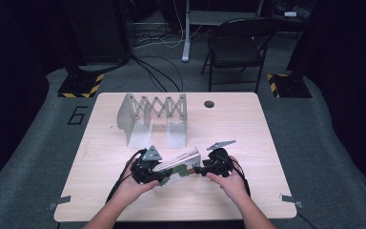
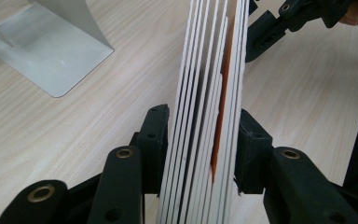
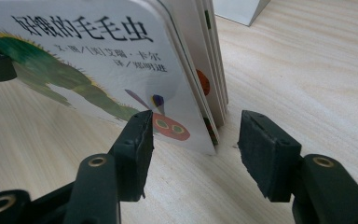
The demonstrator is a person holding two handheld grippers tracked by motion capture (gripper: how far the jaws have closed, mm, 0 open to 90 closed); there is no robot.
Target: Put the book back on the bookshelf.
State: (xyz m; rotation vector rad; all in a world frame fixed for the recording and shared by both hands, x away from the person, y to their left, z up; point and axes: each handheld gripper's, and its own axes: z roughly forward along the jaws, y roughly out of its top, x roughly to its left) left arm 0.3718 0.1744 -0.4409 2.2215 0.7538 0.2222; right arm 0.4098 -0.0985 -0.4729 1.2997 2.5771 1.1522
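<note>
a pale wood-grain surface (image 1: 124,191) with rounded corners stands on grey carpet in a dark room. black curtains close both sides. behind the surface sit a black folding chair (image 1: 236,50), a white desk leg with loose cables around it, and two stand bases taped in yellow and black stripes. a taped number six lies on the carpet at the far left corner. a small dark round hole (image 1: 209,104) is set in the surface near its far edge.

towards the back left of the surface stands a grey metal expanding book rack (image 1: 152,117) with a scissor lattice and flat plates.

near the front edge, a thick white board book with a green caterpillar on its cover (image 1: 178,166) is held between the two hands, standing on edge and slanted.

the left gripper (image 2: 199,154) has its jaws set on either side of the book's stacked pages, pads pressing on the outer boards, so it grips the book. the right gripper (image 3: 196,144) sits at the book's lower corner, one pad against the cover by the caterpillar's red face, the other standing clear of the pages, so its jaws are open around that corner.
</note>
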